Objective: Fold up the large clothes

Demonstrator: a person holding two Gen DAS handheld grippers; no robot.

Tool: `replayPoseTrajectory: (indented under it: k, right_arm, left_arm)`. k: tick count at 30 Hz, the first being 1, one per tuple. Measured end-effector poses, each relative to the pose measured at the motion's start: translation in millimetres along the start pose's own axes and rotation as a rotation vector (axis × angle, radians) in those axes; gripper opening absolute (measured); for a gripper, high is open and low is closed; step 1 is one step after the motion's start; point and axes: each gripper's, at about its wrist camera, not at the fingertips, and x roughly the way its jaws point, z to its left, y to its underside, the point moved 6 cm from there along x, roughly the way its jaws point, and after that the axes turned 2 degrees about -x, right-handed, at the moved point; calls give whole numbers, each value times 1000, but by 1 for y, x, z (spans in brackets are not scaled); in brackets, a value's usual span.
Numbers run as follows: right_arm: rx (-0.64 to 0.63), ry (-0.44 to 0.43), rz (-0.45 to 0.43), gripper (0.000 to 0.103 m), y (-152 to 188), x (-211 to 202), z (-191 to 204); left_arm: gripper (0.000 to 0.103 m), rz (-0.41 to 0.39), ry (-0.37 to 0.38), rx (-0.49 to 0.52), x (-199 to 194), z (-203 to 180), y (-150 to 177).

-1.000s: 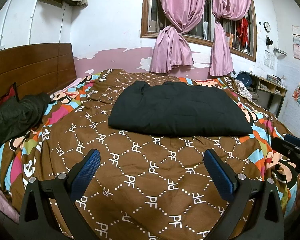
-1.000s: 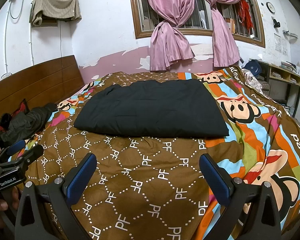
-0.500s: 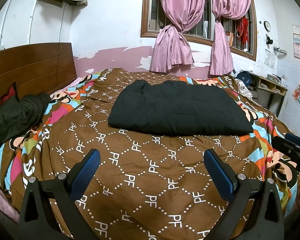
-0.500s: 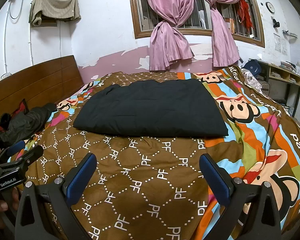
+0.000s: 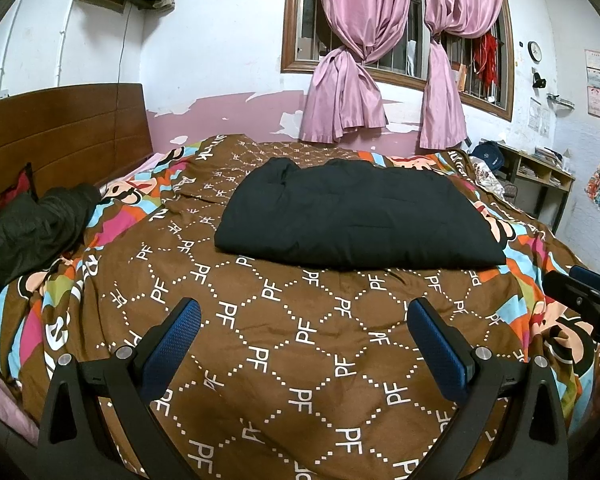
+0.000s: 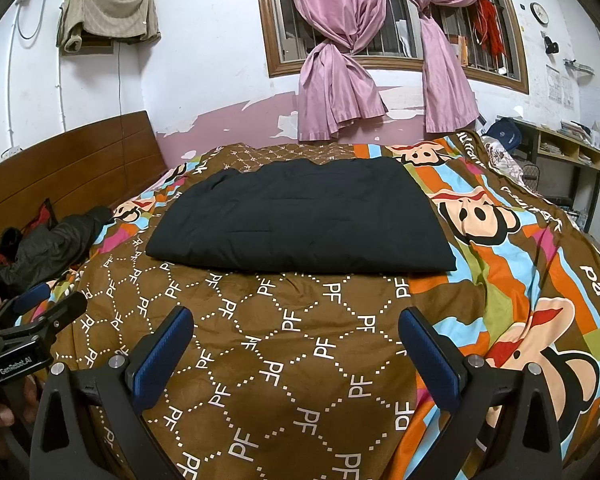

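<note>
Two tools are held low over the near end of the bed (image 5: 284, 360), the left tool (image 5: 304, 344) and the right tool (image 6: 296, 344) both with fingers spread wide and nothing between them. A black garment (image 6: 300, 220) is laid flat and already folded into a rectangle at the far middle of the bed, well apart from both. If another fold is judged needed, its two near corners are best pinched together and lifted evenly.
</note>
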Motion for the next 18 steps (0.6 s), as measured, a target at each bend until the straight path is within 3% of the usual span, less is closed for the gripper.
replayPoseTrajectory:
  k: [18]
  right_arm:
    - [30,12,-15,103,1,-3,-3]
  left_arm:
    - [101,17,-34,24,2,-3,6]
